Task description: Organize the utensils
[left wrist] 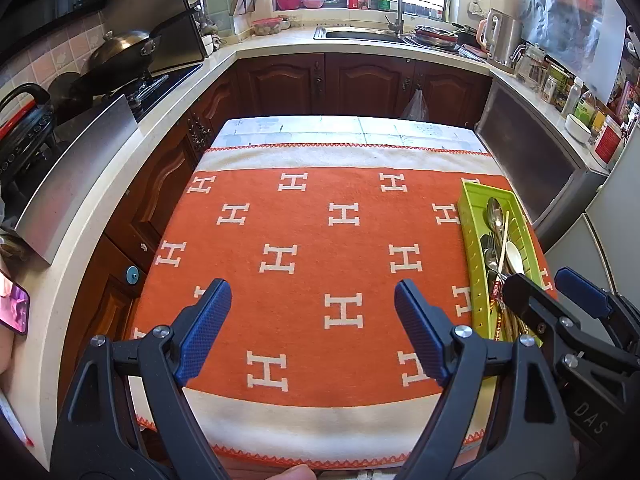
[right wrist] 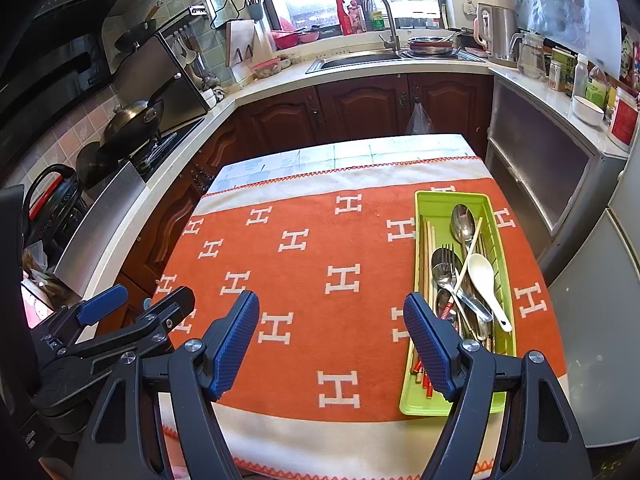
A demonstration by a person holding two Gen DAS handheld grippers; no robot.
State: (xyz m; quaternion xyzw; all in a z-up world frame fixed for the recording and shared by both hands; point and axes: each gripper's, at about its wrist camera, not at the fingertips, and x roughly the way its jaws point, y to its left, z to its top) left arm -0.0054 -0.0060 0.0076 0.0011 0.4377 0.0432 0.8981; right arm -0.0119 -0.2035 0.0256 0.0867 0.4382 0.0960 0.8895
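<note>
**Both claws wide over the cloth, utensils in the tray**

While the left gripper [left wrist: 312, 328] hangs above the near middle of the orange cloth [left wrist: 304, 280], its blue pads [left wrist: 206, 328] stand wide apart with nothing between them. The right gripper [right wrist: 332, 344] is likewise spread, holding nothing, its right pad [right wrist: 430, 348] just in front of the near end of the green tray [right wrist: 502, 392]. In the left view the right gripper's fingers reach over the tray's near end; whether they touch it cannot be told.

The tray lies lengthwise on the right side of the cloth, near its right edge. Inside it are the utensils: a steel spoon [right wrist: 462, 220] toward the far end, a white spoon [right wrist: 484, 276] with its bowl mid-tray and handle running to the near right, a fork [right wrist: 448, 260] beside it, and further steel pieces piled under them. Pale chopsticks [right wrist: 428, 248] lie along the tray's left wall, one more crosses the spoons at a slant, and red-tipped ends show at the near left corner.

Beyond the cloth, a patterned table [right wrist: 360, 156] strip shows, then dark cabinets, a sink [right wrist: 360, 60] under the window, and a wok [right wrist: 134, 118] on the stove at left.
</note>
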